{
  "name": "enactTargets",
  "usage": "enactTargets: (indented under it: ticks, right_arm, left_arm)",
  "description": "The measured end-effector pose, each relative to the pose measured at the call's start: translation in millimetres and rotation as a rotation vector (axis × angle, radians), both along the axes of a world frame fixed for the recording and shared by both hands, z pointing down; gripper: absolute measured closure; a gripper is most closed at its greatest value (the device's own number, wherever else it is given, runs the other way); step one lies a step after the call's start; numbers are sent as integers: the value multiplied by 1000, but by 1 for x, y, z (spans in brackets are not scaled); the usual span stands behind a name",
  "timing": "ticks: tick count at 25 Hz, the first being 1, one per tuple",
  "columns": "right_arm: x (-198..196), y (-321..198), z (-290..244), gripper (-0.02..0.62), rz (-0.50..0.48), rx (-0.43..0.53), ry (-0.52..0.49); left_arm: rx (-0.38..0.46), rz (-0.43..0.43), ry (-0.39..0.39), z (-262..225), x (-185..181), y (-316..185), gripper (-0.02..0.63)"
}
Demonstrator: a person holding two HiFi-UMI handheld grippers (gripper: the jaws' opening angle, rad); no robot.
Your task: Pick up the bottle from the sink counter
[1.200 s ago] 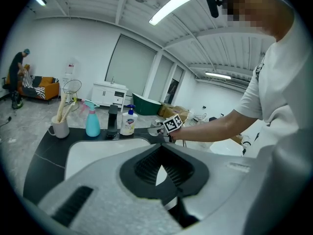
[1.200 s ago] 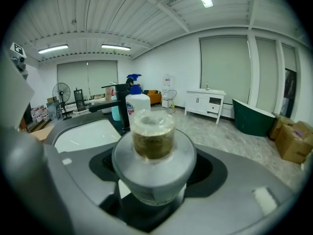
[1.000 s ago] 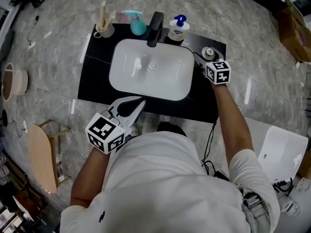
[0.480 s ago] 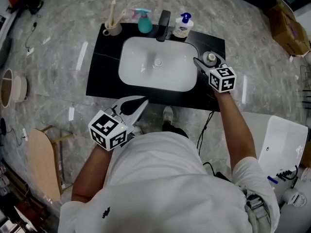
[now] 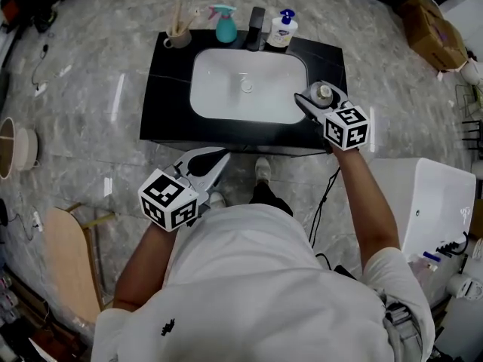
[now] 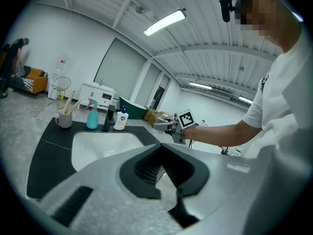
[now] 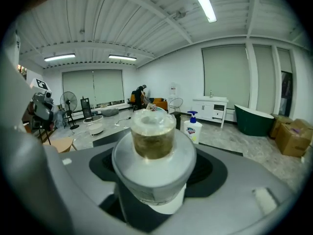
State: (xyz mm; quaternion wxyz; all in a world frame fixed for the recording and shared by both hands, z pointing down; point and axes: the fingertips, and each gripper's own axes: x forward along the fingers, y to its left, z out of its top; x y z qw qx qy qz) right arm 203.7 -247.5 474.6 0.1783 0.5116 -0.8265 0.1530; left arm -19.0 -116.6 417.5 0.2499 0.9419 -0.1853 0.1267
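Black table (image 5: 162,89) with a white sink (image 5: 219,105) set in it, seen from above, person standing at the front edge. The grasp part of the task looks done. Right tongs (image 5: 317,96) are pinching the bottle (image 5: 325,92) round its body. The bottle is upright, over the right end of the table, just beside the sink rim. Right gripper view agrees: pale body and clear top with something brownish inside sit square between the jaws, pads on both sides. What's left, by my read, is getting it clear of the table, if it isn't already. No view shows whether the base touches the table or hangs just off it. Left tongs (image 5: 217,157) are idle, held low in front of the table near the person's body. Their jaws are pressed together at the tips with nothing in them, and the left gripper view shows only floor through the small gap behind the tips.

Hidden or hard to see: the bottle's base and lower label are covered by the right tongs in both views. In the head view the bottle is tiny, with little more than its top showing. Label print is unreadable. In the left gripper view the right tongs are far off and side-on, so I can't pick the bottle out there. At the back of the table are a cup with brushes (image 5: 177,36), teal spray bottle (image 5: 226,26), dark tap (image 5: 257,21) and pump soap bottle (image 5: 285,30), all well apart from the grasp
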Motion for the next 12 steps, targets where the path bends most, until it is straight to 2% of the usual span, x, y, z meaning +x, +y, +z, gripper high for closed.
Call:
enactTargets:
  ticks: [12]
  right_arm:
    - [-66,75,-35,239,-39,-1,-8]
  left_arm:
    - [14,46,10,2,-37,37,601]
